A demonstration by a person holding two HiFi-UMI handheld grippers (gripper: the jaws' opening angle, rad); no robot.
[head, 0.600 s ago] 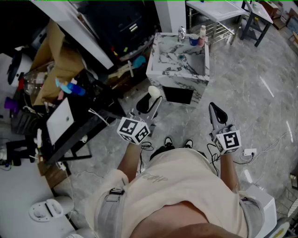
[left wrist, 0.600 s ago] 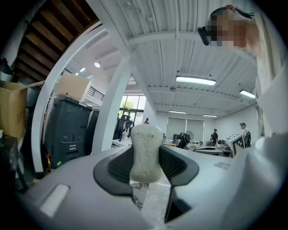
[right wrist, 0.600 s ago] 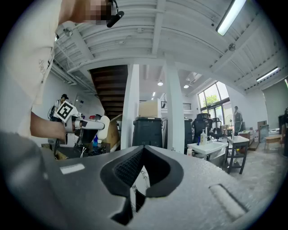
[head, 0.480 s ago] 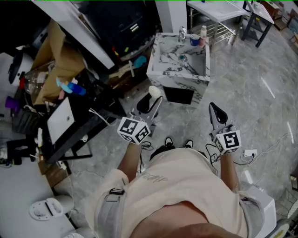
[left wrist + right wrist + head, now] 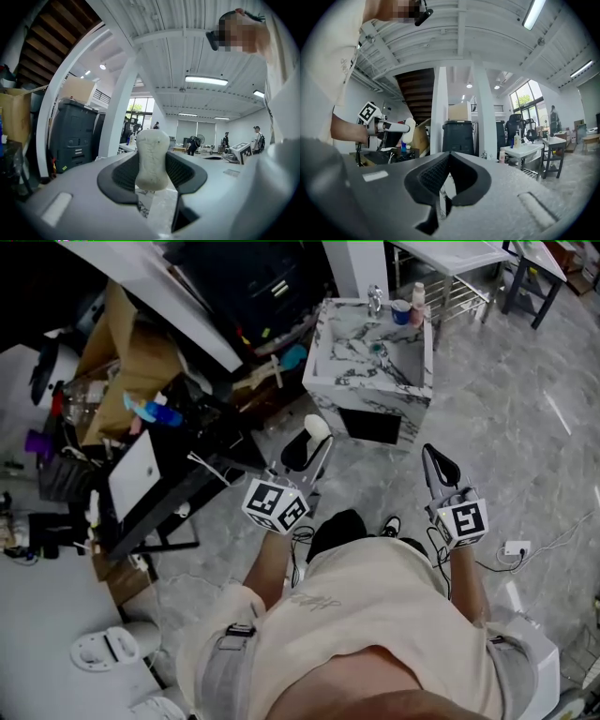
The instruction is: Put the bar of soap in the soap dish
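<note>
Person in a cream shirt (image 5: pixel 375 606), forearms out, one gripper per hand, both held level.

Left gripper (image 5: pixel 305 444): jaws wide, clamped on the bar of soap (image 5: pixel 152 158). The soap is pale and waisted, stands upright between the pads and pokes out above them. It is up in the air, over the floor.

Right gripper (image 5: pixel 437 463): jaws together, nothing between them. It is well apart from the left one.

Grey marble floor (image 5: pixel 525 456) below.

Farther on: white veined marble sink unit (image 5: pixel 326 357), ahead of both grippers and well apart from the soap. On its far rim are a tap (image 5: pixel 375 299), a blue cup (image 5: pixel 401 311) and a pink bottle (image 5: pixel 418 298). Too small to pick out a soap dish there.

Off to the left: dark cluttered bench (image 5: pixel 178 488), cardboard (image 5: pixel 131 352) behind it.
</note>
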